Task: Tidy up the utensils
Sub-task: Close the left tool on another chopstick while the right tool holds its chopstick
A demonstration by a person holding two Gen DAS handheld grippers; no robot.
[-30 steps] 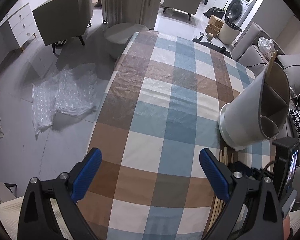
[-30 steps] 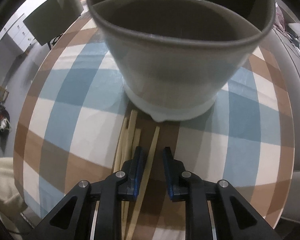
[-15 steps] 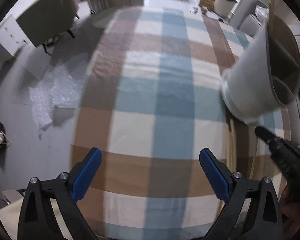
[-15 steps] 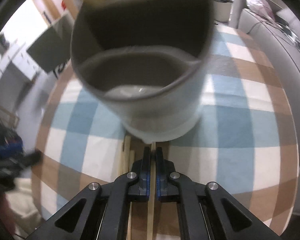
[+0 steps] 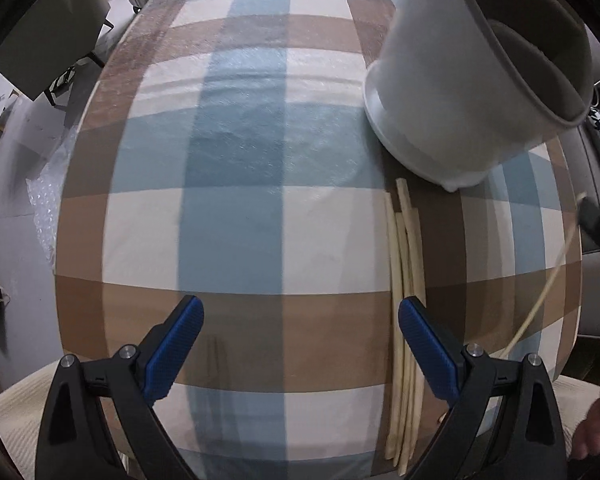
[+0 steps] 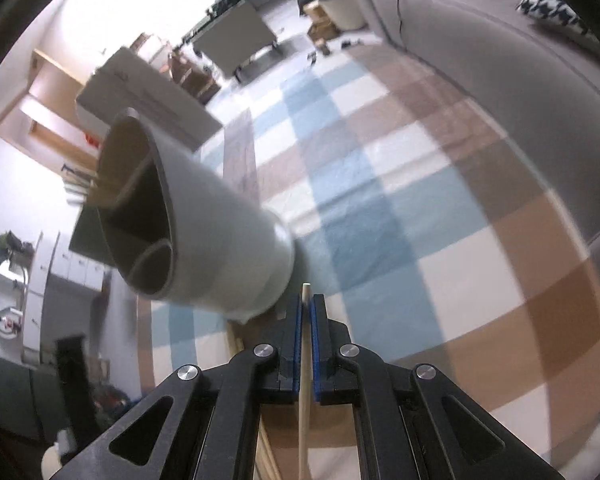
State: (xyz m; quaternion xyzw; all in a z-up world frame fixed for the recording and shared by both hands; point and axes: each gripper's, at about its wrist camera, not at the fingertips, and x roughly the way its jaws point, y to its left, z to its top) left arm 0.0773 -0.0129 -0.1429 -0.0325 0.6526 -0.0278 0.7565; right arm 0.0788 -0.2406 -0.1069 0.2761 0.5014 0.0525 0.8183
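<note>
While right tongs (image 6: 306, 304) pinch it, chopstick (image 6: 305, 380) points toward holder (image 6: 220, 240).

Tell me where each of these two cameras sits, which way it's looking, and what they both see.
Left wrist: on the left gripper, looking down on the checked tablecloth and loose chopsticks; its open blue-padded fingers and a hand show.
Right wrist: on the right gripper, angled down across the table; its fingers are shut on one chopstick.
Shared: the grey utensil holder, the tablecloth, the chopsticks.
</note>
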